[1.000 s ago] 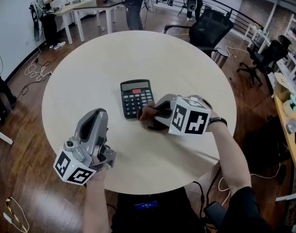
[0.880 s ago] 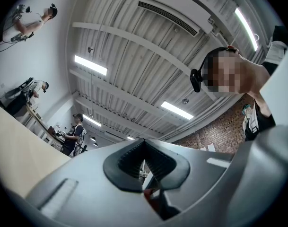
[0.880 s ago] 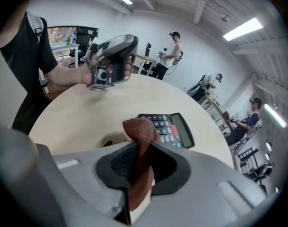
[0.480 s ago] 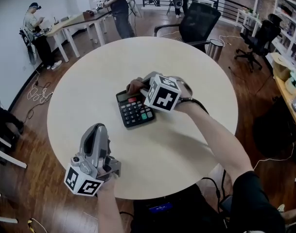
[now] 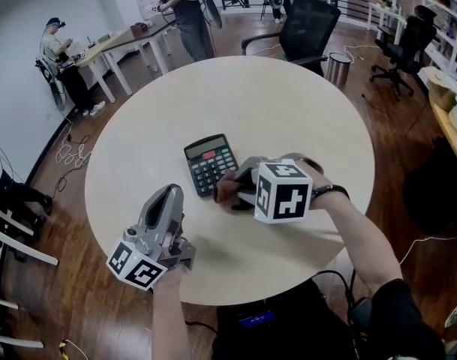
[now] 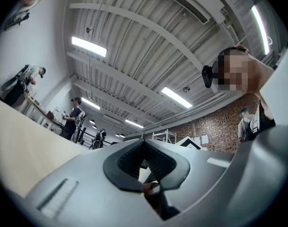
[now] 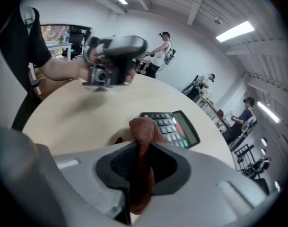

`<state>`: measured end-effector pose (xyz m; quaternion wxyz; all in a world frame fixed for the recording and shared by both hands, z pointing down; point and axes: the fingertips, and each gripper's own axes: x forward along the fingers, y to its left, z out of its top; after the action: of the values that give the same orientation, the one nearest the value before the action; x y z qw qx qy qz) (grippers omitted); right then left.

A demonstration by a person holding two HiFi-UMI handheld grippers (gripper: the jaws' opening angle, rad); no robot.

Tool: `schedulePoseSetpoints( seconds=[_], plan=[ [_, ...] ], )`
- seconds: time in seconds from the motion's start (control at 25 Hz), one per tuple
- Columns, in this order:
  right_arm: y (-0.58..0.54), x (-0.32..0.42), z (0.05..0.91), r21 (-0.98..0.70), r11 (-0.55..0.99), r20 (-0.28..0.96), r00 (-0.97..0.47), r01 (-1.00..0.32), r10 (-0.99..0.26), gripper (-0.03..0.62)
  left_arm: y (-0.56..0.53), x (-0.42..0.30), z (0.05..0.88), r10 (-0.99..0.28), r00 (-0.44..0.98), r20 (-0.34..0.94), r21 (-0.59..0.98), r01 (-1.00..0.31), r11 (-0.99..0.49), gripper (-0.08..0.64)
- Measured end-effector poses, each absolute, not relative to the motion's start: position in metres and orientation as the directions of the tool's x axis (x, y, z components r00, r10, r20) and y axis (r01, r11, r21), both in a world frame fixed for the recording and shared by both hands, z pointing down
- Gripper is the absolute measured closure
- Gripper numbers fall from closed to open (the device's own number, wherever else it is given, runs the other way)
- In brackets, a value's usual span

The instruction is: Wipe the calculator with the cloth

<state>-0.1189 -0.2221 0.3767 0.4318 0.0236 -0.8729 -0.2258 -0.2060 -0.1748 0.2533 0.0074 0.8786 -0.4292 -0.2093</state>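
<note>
At the middle of the round table [image 5: 288,103], calculator [image 5: 211,163]: black, lying flat with its keys up and its display toward the far side; a red key sits just below the display.
Cloth [image 5: 225,190]: reddish-brown and bunched; its free end lies at the calculator's near right corner, and in the right gripper view [image 7: 143,134] it covers the nearest keys.
Right gripper [image 5: 238,188]: jaws closed on the cloth, which is pinched between the pads and sticks out past the tips. The gripper points down and left at the calculator's near edge.
Left gripper [image 5: 170,195]: jaws pressed together with nothing between them. It is held over the table's near left part, apart from the calculator and tilted upward.
Table top: pale beige.
Beyond the far edge: a black office chair [image 5: 307,28], with a metal bin [image 5: 337,67] to its right.
Far left: people [image 5: 63,58] at a white desk [image 5: 112,47] on a wooden floor [image 5: 55,231].
</note>
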Motion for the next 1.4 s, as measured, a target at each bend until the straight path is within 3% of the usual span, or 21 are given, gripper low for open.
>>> schedulePoseSetpoints(
  seconds=[0.16, 0.32, 0.44, 0.6, 0.8, 1.08, 1.24, 1.4],
  plan=[
    [-0.185, -0.100, 0.364, 0.369, 0.918, 0.685, -0.710, 0.147, -0.162, 0.541, -0.204, -0.204, 0.279, -0.791, 0.589, -0.167, 0.255, -0.749, -0.612, 0.525],
    [-0.188, -0.089, 0.335, 0.305, 0.952, 0.511, -0.842, -0.008, -0.171, 0.543, -0.240, -0.216, 0.302, -0.761, 0.648, 0.031, 0.313, -0.729, -0.608, 0.285],
    [-0.190, -0.080, 0.318, 0.238, 0.969, 0.384, -0.910, -0.068, -0.158, 0.541, -0.273, -0.228, 0.309, -0.725, 0.681, 0.105, 0.392, -0.698, -0.599, 0.237],
    [-0.193, -0.065, 0.304, 0.167, 0.980, 0.271, -0.951, -0.103, -0.147, 0.543, -0.308, -0.228, 0.339, -0.659, 0.703, 0.267, 0.503, -0.685, -0.527, 0.235],
    [-0.193, -0.052, 0.296, 0.155, 0.981, 0.222, -0.964, -0.115, -0.148, 0.541, -0.341, -0.220, 0.358, -0.575, 0.717, 0.395, 0.538, -0.688, -0.487, 0.225],
    [-0.194, -0.034, 0.292, 0.135, 0.984, 0.177, -0.974, -0.119, -0.142, 0.541, -0.351, -0.203, 0.383, -0.389, 0.708, 0.589, 0.433, -0.683, -0.588, 0.298],
    [-0.195, -0.020, 0.294, 0.135, 0.982, 0.174, -0.973, -0.131, -0.154, 0.541, -0.349, -0.199, 0.380, -0.409, 0.712, 0.572, 0.413, -0.680, -0.606, 0.378],
    [-0.198, -0.012, 0.294, 0.107, 0.982, 0.161, -0.972, -0.153, -0.169, 0.542, -0.342, -0.197, 0.359, -0.466, 0.791, 0.396, 0.508, -0.611, -0.607, 0.457]
  ],
)
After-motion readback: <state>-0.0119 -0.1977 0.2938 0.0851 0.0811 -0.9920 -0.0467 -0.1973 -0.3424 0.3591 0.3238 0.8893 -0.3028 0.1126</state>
